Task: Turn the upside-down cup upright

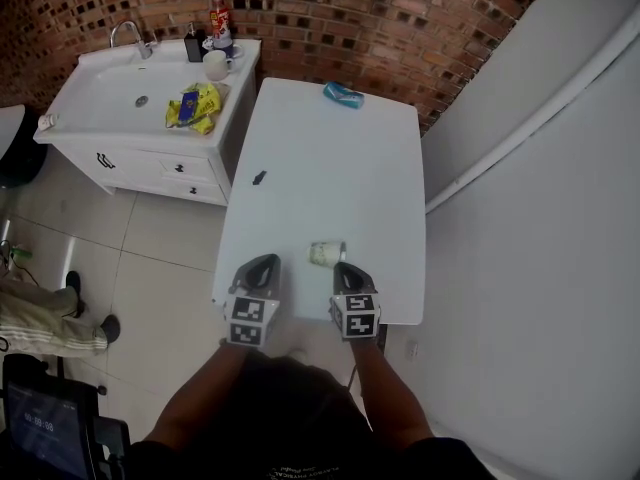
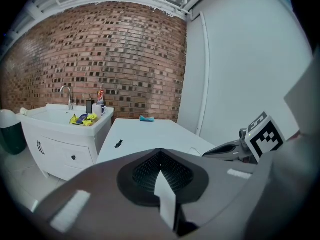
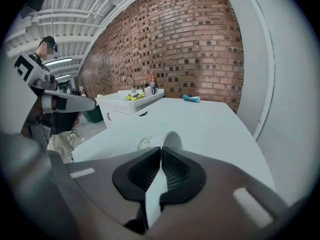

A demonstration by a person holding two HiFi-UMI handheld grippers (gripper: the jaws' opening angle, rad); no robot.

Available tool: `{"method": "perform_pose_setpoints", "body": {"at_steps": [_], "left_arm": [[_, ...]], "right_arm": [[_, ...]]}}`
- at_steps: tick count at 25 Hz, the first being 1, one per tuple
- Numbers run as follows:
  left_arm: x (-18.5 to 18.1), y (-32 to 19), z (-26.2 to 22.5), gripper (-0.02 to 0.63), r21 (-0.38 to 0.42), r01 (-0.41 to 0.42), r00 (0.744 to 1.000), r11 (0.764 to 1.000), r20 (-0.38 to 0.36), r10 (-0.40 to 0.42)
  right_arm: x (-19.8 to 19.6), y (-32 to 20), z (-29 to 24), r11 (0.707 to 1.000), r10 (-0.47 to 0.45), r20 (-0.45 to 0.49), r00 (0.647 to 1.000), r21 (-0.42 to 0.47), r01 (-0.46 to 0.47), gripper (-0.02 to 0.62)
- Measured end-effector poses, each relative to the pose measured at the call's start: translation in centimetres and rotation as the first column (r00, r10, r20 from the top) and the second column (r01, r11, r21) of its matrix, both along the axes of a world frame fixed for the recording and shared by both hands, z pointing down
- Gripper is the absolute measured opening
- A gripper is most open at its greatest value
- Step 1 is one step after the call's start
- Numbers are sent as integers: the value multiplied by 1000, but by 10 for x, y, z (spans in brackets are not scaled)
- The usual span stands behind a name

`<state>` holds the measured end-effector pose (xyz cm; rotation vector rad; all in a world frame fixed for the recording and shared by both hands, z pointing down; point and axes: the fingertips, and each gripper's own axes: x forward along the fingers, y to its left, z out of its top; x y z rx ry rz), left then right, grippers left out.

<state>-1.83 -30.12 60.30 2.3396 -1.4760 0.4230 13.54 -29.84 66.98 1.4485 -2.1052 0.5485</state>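
A paper cup lies on its side near the front of the white table, its open mouth turned to the right. In the right gripper view the cup sits just past my right gripper, whose jaws are closed to a thin slit over the near edge of the rim. The lowest part of the rim is hidden behind the jaw tips. In the head view my right gripper touches the cup's mouth end. My left gripper hovers at the table's front left edge, its jaws together and holding nothing.
A small dark object lies mid-table at the left edge and a blue item at the far end. A white sink cabinet with yellow packets and a mug stands left. A white wall runs along the right.
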Motion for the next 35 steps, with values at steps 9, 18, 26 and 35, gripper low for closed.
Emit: {"method": "perform_pose_setpoints", "body": {"at_steps": [9,18,26,35], "left_arm": [[2,8,0,-3,5,-5,1000,1000,-1,5],[-9,15,-1,-3,7,7,1000,1000,-2,-7],[-22,18,-2,-3,3,26,1000,1000,-1,-26],[-30,18,2,-3,1,34,999,999,-6,-34]], "right_arm": [[-3,6,-23,974,-166,-276,947,106,202,25],[-24,18,-25,887,-294,-677,674,70,457,26],[-44,17,-12,799,-360,-834,418,-44,600,28],[-52,18,0,772,-374,-866,333,-92,629,28]]}}
